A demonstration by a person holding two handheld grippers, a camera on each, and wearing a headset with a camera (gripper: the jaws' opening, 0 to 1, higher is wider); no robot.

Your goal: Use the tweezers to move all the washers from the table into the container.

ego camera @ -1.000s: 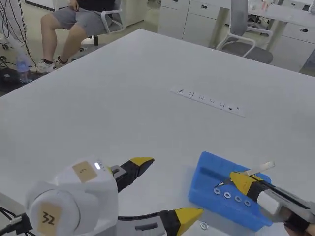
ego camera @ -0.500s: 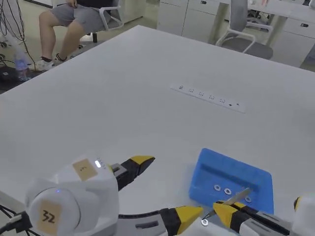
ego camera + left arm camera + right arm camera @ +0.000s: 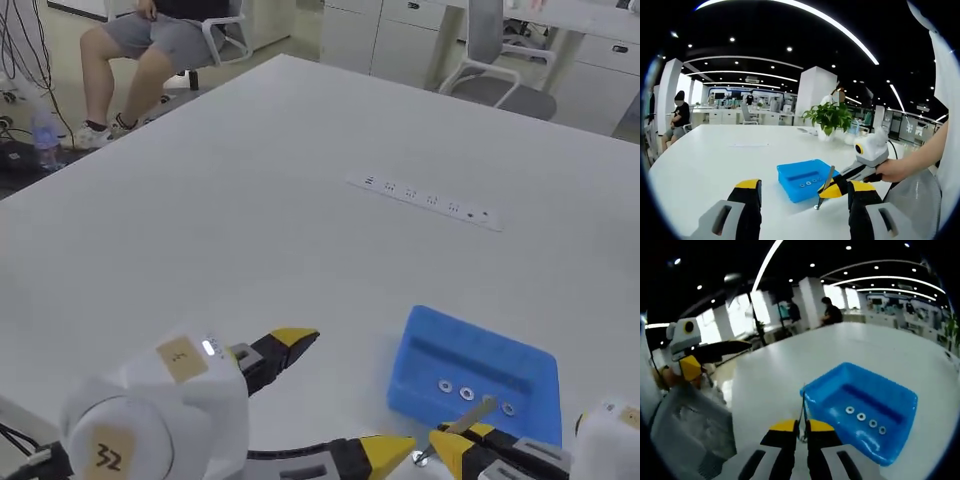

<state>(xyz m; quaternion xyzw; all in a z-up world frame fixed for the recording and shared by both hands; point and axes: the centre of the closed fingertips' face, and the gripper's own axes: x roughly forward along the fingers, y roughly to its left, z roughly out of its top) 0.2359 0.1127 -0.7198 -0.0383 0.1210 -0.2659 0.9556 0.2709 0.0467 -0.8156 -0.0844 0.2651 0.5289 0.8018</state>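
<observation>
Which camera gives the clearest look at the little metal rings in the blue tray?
The right gripper view: four washers lie in a row in the blue tray, close and unblocked. The head view shows three, with the tweezers across the row. The left gripper view shows them as tiny specks.

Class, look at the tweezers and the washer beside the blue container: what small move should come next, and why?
Probably pinch the tweezers on the washer at their tip and lift it: it lies on the table beside the container, which holds four.
</observation>
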